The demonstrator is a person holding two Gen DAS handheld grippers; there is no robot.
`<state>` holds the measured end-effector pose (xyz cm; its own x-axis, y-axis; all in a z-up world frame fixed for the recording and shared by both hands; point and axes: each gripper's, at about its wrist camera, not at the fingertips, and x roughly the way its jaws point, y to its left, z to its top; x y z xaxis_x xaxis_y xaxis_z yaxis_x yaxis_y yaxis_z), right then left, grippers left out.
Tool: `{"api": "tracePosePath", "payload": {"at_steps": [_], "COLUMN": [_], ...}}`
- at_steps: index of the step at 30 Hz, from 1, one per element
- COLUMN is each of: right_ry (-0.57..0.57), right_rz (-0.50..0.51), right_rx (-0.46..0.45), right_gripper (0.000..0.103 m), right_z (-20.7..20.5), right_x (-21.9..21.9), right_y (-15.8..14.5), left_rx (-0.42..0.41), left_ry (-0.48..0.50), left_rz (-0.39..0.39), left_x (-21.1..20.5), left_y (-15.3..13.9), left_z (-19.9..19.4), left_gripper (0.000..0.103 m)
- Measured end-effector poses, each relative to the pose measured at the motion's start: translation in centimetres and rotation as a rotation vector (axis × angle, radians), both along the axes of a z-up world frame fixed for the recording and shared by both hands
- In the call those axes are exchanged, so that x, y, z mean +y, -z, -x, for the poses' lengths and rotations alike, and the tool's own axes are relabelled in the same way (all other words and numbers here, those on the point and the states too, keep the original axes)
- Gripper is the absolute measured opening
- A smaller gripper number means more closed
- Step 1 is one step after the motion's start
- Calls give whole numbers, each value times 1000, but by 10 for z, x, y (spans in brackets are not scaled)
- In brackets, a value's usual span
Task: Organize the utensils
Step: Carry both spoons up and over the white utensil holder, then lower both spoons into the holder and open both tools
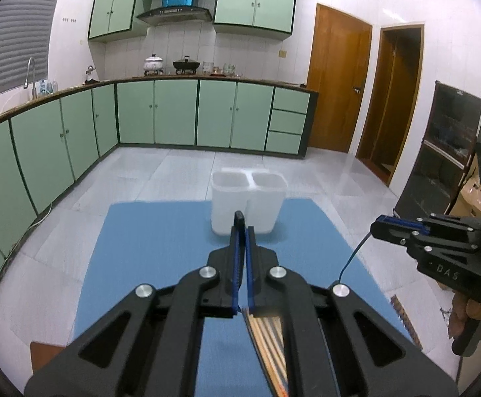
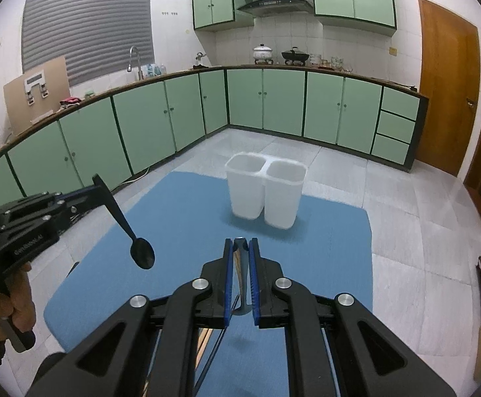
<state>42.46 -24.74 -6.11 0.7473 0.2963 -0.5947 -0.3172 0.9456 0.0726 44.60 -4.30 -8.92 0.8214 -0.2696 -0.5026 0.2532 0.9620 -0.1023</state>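
White twin-cup holder [image 2: 266, 189], plain blue mat [image 2: 180, 218], black spoon [image 2: 131, 231], mint-green cabinets [image 2: 283, 102].

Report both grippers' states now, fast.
Left gripper: closed on a black plastic spoon, bowl hanging down.
Right gripper: closed on a shiny metal utensil; type unclear.
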Motion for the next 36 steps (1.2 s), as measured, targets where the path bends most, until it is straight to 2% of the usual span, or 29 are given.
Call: {"api": "tracePosePath", "payload": {"at_steps": [7, 13, 17, 21, 24, 26, 27, 28, 31, 34, 36], "right_ry": [13, 36, 60, 74, 67, 73, 74, 76, 82, 84, 84], "right_rz": [-2, 5, 17, 30, 21, 13, 9, -1, -16, -31, -46], "right_rx": [-26, -68, -58, -9, 12, 3, -2, -10, -41, -85, -109], "right_gripper": [9, 9, 9, 9, 10, 13, 13, 13, 15, 21, 24], "right_z": [-80, -145, -190, -222, -228, -223, -220, -212, -184, -140, -103], "right_x": [-1, -1, -3, -6, -5, -8, -9, -13, -20, -28, -35], "right_y": [-36, -54, -34, 5, 18, 19, 17, 13, 0, -14, -20], "left_rx": [-64, -119, -105, -61, -30, -32, -43, -57, -71, -93, -113], "left_ry": [0, -19, -25, -24, -22, -18, -22, -26, -21, -34, -46], "left_rz": [0, 12, 48, 17, 4, -9, -11, -15, 3, 13, 7], "left_x": [-14, -30, -36, -48, -47, -47, -45, -43, -33, -18, -5], "left_y": [-35, -45, -27, 13, 34, 39, 37, 33, 17, -2, -11], "left_z": [-80, -153, -199, -228, -231, -224, -218, -211, -190, -152, -113], "left_gripper": [3, 3, 3, 3, 5, 21, 37, 42, 46, 59, 65]}}
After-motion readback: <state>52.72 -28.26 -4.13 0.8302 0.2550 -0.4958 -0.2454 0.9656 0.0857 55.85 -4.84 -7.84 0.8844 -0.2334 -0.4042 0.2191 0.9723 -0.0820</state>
